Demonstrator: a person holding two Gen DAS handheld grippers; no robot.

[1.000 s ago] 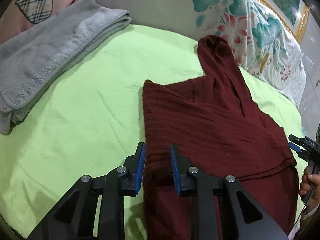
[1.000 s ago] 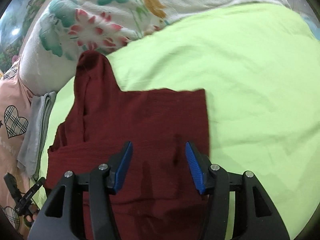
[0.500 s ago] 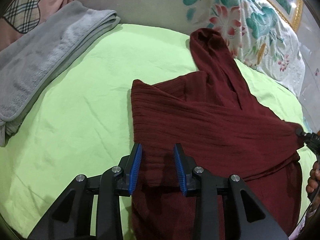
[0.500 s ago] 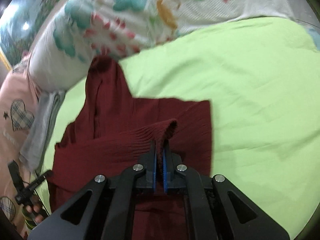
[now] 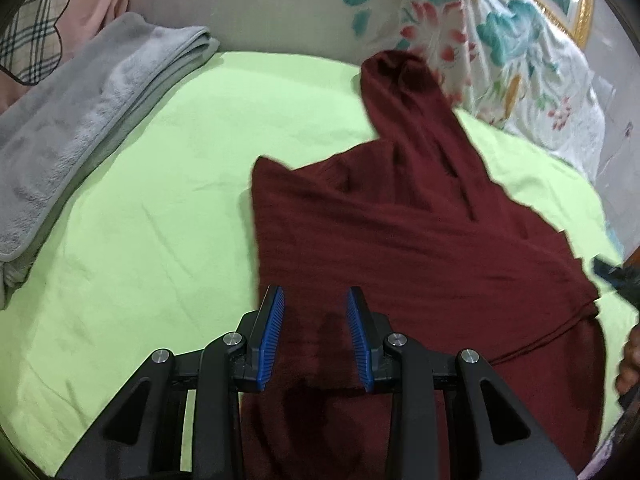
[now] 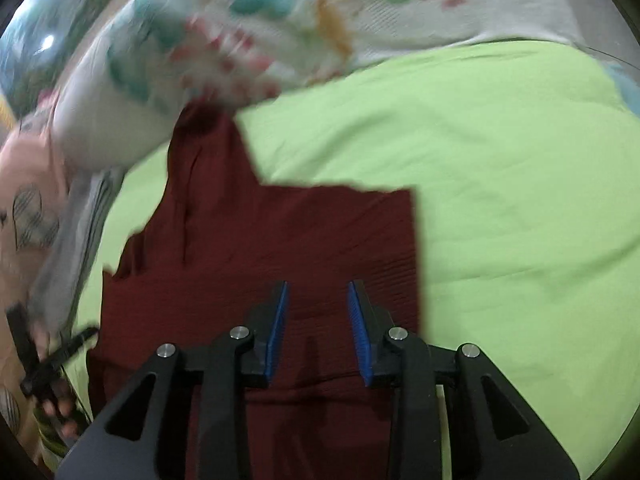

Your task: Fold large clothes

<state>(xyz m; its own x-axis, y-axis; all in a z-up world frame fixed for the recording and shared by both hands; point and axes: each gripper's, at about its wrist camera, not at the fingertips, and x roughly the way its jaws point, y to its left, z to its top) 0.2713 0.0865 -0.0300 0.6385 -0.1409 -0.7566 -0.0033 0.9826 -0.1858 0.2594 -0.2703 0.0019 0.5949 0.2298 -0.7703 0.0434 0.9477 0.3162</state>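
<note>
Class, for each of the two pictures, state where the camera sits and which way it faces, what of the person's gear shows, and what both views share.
Left wrist: sits on the left claw, looking forward over the dark red ribbed knit garment toward the folded grey fleece blanket; its open blue-padded fingers show.
Right wrist: sits on the right claw, facing the garment's square edge and the floral white quilt; open fingers show.
Shared: the garment and the lime-green bedsheet.

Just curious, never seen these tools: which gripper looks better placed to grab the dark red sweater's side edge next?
Probably the left gripper: it hangs open right at the sweater's side edge, while the right gripper sits open over mid-cloth.
</note>
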